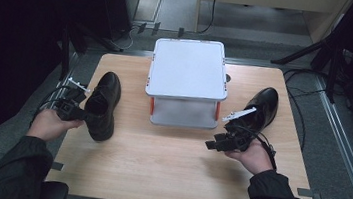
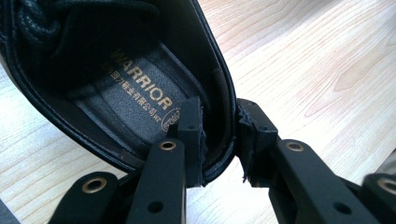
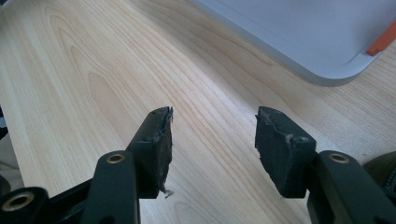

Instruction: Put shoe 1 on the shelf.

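A black leather shoe (image 1: 103, 104) lies on the left side of the wooden table (image 1: 156, 167), toe pointing away. My left gripper (image 1: 84, 115) is at its heel. In the left gripper view one pad (image 2: 194, 126) is inside the shoe (image 2: 140, 88) and the other (image 2: 254, 135) is outside. The heel wall stands between them and the pads do not seem to press on it, so my left gripper (image 2: 219, 116) reads as open. A second black shoe (image 1: 264, 107) lies at the right. My right gripper (image 1: 212, 141) hovers just in front of that shoe. It is open and empty (image 3: 212, 126), pointing over bare wood.
A white two-tier stand (image 1: 187, 75) with orange fittings occupies the middle back of the table; its corner (image 3: 317, 32) lies ahead of the right gripper. Cables and dark tripod legs surround the table on the floor. Bare tabletop stretches along the front.
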Motion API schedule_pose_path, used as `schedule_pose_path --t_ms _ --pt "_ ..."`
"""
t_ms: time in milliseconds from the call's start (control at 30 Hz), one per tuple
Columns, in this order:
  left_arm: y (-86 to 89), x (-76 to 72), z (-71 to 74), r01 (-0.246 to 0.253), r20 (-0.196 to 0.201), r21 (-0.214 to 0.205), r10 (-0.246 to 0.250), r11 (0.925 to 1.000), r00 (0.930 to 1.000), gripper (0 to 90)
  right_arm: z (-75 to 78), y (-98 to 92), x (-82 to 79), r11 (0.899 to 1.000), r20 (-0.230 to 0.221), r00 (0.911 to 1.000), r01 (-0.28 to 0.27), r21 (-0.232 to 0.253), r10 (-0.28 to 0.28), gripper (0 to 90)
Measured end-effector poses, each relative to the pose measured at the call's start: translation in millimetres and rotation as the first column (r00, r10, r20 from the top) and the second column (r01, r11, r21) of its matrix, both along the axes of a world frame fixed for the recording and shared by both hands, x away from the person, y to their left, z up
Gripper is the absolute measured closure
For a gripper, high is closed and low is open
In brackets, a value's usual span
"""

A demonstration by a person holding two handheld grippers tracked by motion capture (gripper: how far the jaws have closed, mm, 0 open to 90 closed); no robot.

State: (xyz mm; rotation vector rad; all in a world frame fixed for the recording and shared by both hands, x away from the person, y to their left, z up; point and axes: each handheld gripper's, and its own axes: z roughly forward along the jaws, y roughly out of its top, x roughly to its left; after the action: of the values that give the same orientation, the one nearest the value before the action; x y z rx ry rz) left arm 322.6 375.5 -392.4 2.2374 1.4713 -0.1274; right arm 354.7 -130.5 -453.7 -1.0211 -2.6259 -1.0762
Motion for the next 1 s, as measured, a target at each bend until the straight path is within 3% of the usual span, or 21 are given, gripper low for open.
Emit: schedule_pose_path --t_ms 400,533,567,633,800,933,1000 --pt "-1.1 2.4 -0.2 -0.034 -0.018 -0.025 0.034 0.9991 0.9993 69.7 1.1 -1.1 0.0 1.0 0.003 1.0 -0.004 0.014 0.004 47.2" --pt "1.1 1.7 11.3 -0.055 0.02 -0.022 0.055 0.9983 0.9983 68.4 0.4 -0.5 0.1 1.0 0.001 1.0 -0.008 0.011 0.008 47.2" --pt "5.4 1.8 19.1 -0.084 0.028 -0.043 0.085 0.9955 0.996 68.4 0.4 -0.7 0.2 1.0 -0.001 1.0 -0.009 0.01 0.009 47.2" --pt "9.9 1.7 26.0 -0.106 0.038 -0.043 0.108 0.9934 0.9934 68.3 0.8 -1.2 0.3 1.0 -0.003 1.0 -0.006 0.014 0.006 47.2" --pt "20.7 1.3 35.4 -0.137 0.039 -0.038 0.138 0.9899 0.9897 67.7 0.6 -1.6 0.7 1.0 -0.003 1.0 -0.007 0.012 0.007 47.2" --pt "37.5 1.5 38.2 -0.211 0.028 -0.041 0.213 0.9766 0.9767 67.1 0.5 -1.7 0.8 1.0 -0.002 1.0 -0.005 0.012 0.005 47.2" --pt "43.3 2.5 35.4 -0.255 0.014 -0.027 0.255 0.9667 0.9668 66.4 0.6 -1.8 0.8 1.0 -0.003 1.0 -0.002 0.011 0.002 47.1"
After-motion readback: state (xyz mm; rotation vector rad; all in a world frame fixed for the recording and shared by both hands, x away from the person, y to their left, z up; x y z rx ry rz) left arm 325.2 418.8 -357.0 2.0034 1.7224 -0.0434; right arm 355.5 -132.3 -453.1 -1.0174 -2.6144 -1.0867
